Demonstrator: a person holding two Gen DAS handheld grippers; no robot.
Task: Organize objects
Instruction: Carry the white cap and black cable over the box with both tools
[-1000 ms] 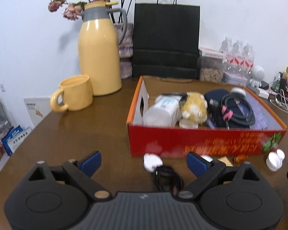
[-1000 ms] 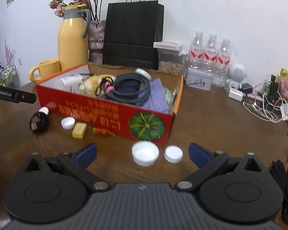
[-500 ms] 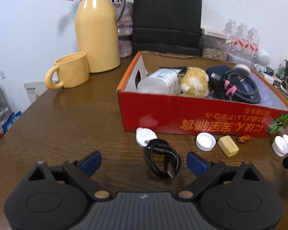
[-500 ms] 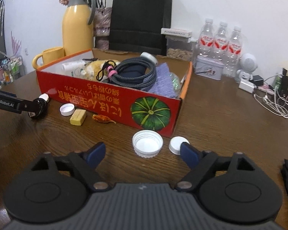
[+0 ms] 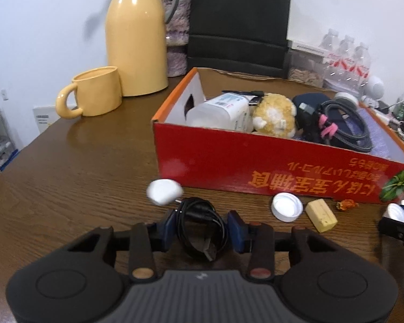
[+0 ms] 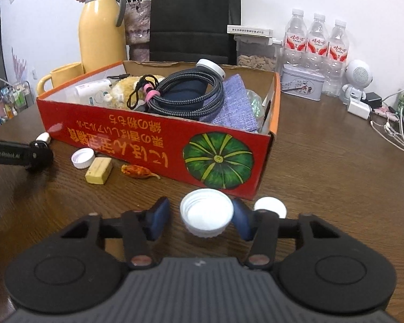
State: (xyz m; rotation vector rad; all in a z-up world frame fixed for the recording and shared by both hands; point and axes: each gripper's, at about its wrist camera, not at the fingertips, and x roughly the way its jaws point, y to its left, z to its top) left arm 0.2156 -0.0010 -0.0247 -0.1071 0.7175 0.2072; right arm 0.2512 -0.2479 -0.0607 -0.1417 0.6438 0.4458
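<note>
Left claw [image 5: 200, 227] just closed onto limp black cable coil [image 5: 202, 223]; right claw [image 6: 199, 219] just narrowed around light, rigid white cap [image 6: 206, 215], one pad not touching; grip rim.

White puck [image 5: 163, 191] near the red box's [image 5: 229, 161] front wall is motion-blurred. Coiled black cable's [image 5: 202, 223] near loop is hidden behind the left gripper [image 5: 202, 232] body. Small white cap [image 6: 270, 206] is half covered by the right gripper's [image 6: 199, 219] finger. Thermos [image 5: 136, 35] top is cut by the frame edge.
</note>
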